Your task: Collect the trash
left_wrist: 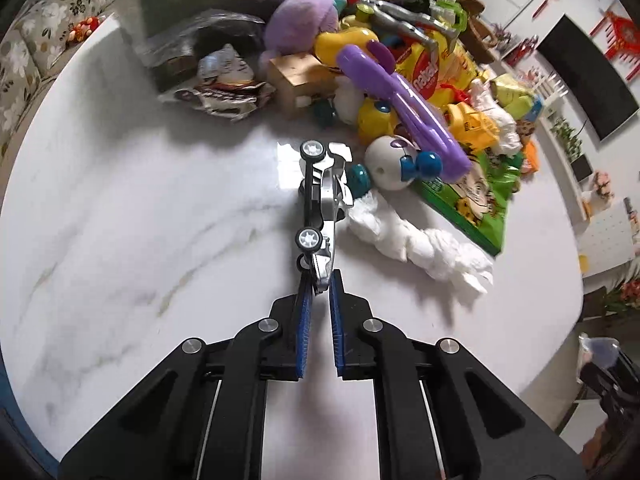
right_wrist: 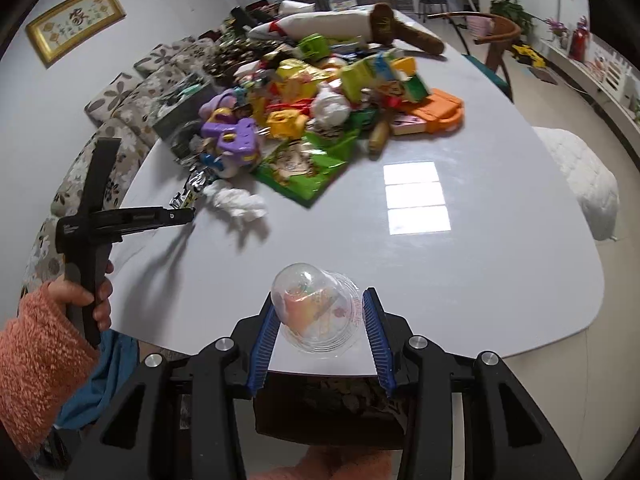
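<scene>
Left wrist view: the left gripper (left_wrist: 318, 280) has its jaws clenched on a toy car (left_wrist: 322, 200) over the counter (left_wrist: 140, 200); the right gripper (right_wrist: 320, 308) grasps a clear cup (right_wrist: 316, 304).

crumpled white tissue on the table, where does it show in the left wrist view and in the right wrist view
Left wrist view: the crumpled white tissue lies right of centre, just right of the silver toy car, below the green snack bag.
Right wrist view: it is left of centre, at the near edge of the pile.
Shared landmark: the green snack bag, just beyond the tissue in both views.
</scene>
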`<state>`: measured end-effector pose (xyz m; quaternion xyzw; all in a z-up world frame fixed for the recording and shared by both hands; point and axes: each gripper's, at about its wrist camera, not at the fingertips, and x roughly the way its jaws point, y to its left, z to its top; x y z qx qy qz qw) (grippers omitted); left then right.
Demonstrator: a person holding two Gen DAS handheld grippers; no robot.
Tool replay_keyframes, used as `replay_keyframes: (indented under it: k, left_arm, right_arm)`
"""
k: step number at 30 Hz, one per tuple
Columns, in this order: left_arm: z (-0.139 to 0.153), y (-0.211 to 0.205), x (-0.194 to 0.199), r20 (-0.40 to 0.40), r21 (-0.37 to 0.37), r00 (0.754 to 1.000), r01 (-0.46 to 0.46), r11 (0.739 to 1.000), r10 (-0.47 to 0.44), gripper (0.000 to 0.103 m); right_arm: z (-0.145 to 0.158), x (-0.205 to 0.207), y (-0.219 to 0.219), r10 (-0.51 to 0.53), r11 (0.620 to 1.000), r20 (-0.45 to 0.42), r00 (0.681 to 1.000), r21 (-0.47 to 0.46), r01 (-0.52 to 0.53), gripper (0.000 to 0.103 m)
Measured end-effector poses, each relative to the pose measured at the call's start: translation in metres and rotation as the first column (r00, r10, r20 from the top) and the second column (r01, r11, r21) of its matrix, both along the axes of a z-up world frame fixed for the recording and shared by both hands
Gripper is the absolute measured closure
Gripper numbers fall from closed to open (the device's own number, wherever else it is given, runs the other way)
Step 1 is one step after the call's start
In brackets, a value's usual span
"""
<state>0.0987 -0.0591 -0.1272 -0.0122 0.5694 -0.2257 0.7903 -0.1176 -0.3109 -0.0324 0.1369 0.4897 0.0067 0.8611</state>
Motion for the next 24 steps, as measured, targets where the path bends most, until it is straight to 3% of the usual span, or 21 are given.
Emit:
replay_keyframes:
  k: [9, 24]
  left_arm:
    - [0.032, 0.048, -0.037, 0.030, -0.118, 0.999, -0.021, 0.993, 0.025, 0.096]
    - [0.071, 0.055, -0.053, 0.076, -0.211, 0.996, -0.033, 0.977, 0.050, 0.102]
  right_arm:
    - [0.004, 0.008, 0.028, 0.073, 0.997, 0.006, 0.997, -0.002, -0.073, 0.061]
    - [0.009, 0.009, 0.046, 0.116, 0.993, 0.014, 0.993, 0.009, -0.116, 0.061]
